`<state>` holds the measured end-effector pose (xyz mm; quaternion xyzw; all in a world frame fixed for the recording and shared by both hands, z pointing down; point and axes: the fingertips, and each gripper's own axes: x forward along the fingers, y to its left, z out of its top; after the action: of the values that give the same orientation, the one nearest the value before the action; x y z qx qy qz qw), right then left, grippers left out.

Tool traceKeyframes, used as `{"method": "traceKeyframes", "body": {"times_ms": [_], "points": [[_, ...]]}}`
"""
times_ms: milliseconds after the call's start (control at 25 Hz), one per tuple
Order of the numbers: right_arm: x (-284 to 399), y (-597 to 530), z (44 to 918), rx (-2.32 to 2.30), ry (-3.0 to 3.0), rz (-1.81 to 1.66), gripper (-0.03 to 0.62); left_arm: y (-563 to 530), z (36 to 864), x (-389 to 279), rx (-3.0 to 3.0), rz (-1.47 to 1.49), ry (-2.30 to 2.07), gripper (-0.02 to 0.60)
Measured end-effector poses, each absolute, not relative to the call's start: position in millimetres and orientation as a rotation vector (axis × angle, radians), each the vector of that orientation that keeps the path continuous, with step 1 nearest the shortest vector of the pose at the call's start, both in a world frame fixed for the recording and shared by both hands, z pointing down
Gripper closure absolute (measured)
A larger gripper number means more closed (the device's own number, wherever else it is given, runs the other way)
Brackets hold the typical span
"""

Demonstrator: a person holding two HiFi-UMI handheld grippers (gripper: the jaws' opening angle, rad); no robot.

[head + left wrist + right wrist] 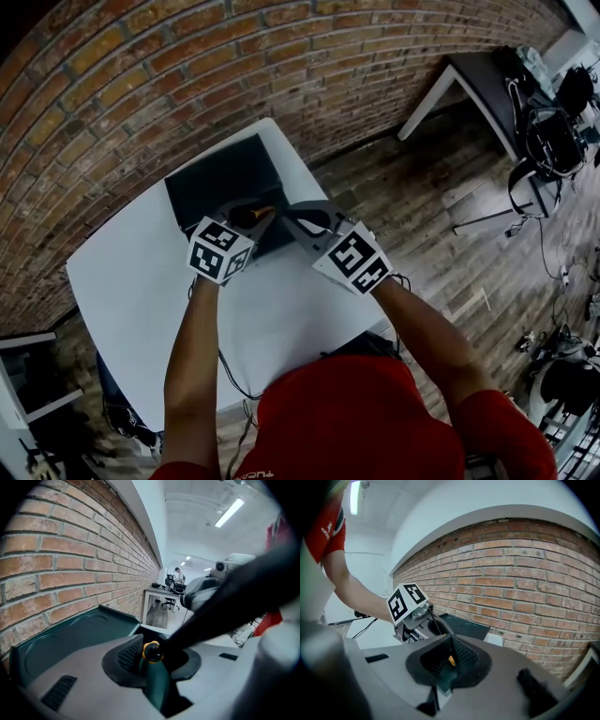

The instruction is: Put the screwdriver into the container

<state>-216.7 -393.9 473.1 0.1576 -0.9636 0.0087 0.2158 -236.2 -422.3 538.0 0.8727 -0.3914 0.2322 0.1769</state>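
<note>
The screwdriver (pixel 261 214) has a green handle (pixel 157 681) with an orange collar (pixel 151 651). It hangs between both grippers, over the front edge of the dark container (pixel 220 173). My left gripper (pixel 246 216) is shut on the handle. My right gripper (pixel 287 217) meets it from the right. In the right gripper view, the right gripper's (pixel 450 660) jaws are pressed together on the screwdriver at the orange collar (pixel 451 660). The container is a shallow dark-green tray (pixel 65 637) against the brick wall, with nothing seen in it.
The white table (pixel 141 291) stands against a brick wall (pixel 141 66). Its right edge drops to a wooden floor (pixel 431 206). A second desk (pixel 469 84), chairs and cables lie at the far right. The marker cube of the left gripper (pixel 406 602) shows in the right gripper view.
</note>
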Motion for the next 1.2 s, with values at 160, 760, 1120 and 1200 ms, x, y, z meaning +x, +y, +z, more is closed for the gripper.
{"method": "traceKeyframes", "body": {"times_ms": [160, 760, 1120, 1200], "points": [[-213.3, -396.9, 470.9, 0.445, -2.674, 0.026, 0.563, -424.8, 546.1, -228.9, 2.486, 0.748, -1.037, 0.477], [-207.8, -397.9, 475.0, 0.448, -2.671, 0.043, 0.563, -421.2, 551.3, -239.6, 2.482, 0.778, -1.044, 0.444], [-211.7, -394.7, 474.9, 0.438, -2.677, 0.040, 0.563, -407.0, 543.5, -257.9, 2.464, 0.764, -1.107, 0.392], [-212.6, -393.7, 474.3, 0.437, -2.681, 0.040, 0.563, -403.4, 541.1, -261.3, 2.460, 0.749, -1.122, 0.391]]}}
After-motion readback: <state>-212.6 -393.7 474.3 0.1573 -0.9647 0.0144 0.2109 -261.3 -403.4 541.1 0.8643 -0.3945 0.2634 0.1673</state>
